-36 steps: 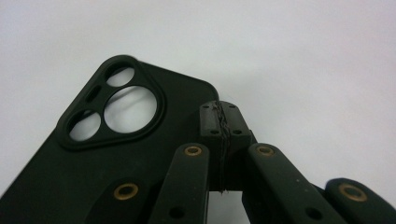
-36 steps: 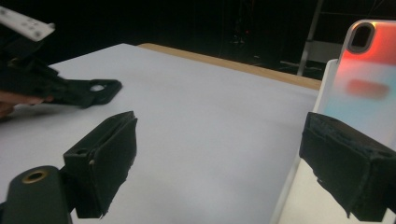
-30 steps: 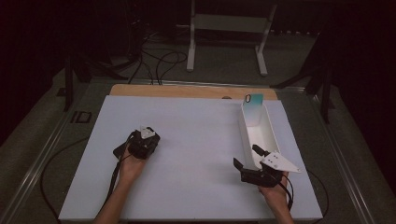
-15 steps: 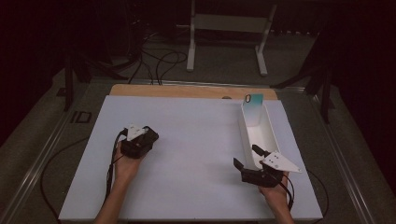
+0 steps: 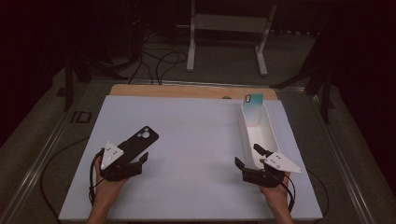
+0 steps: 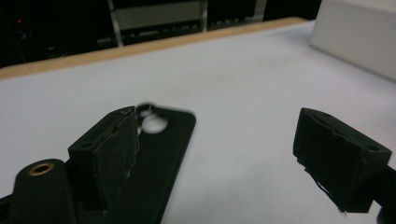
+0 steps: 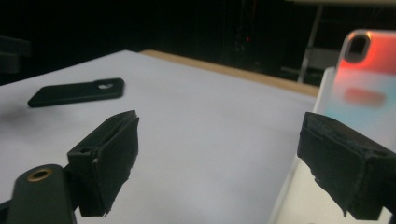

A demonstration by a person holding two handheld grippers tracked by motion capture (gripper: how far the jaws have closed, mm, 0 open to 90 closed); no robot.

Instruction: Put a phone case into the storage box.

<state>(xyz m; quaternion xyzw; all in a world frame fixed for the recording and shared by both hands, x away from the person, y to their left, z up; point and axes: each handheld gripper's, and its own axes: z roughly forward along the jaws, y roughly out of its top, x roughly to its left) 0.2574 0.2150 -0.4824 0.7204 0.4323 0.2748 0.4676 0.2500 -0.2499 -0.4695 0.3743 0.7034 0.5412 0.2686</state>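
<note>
Since the earlier frames the left gripper (image 5: 140, 161) has drawn back toward the near left edge of the table (image 5: 196, 140), and a black phone case (image 5: 137, 140) that sat hidden beneath it then now lies uncovered on the white surface. Its jaws have just been opening and stand wide apart; in the left gripper view the case (image 6: 159, 158) lies flat on the table, its near end under the left jaw, camera cutout at the far end, and the pads do not press on it. Right gripper (image 5: 247, 161) unchanged in place, at the near end of the long white tray (image 5: 271, 135), jaws spread with nothing between them. Tray also unchanged, on the right side of the table running away from the person. A second phone case (image 5: 254, 105), pale teal shading to pink, stands upright against the tray's far wall; in the right gripper view it (image 7: 362, 79) rises behind the right jaw, while the black case (image 7: 77, 92) lies well apart across the table.
</note>
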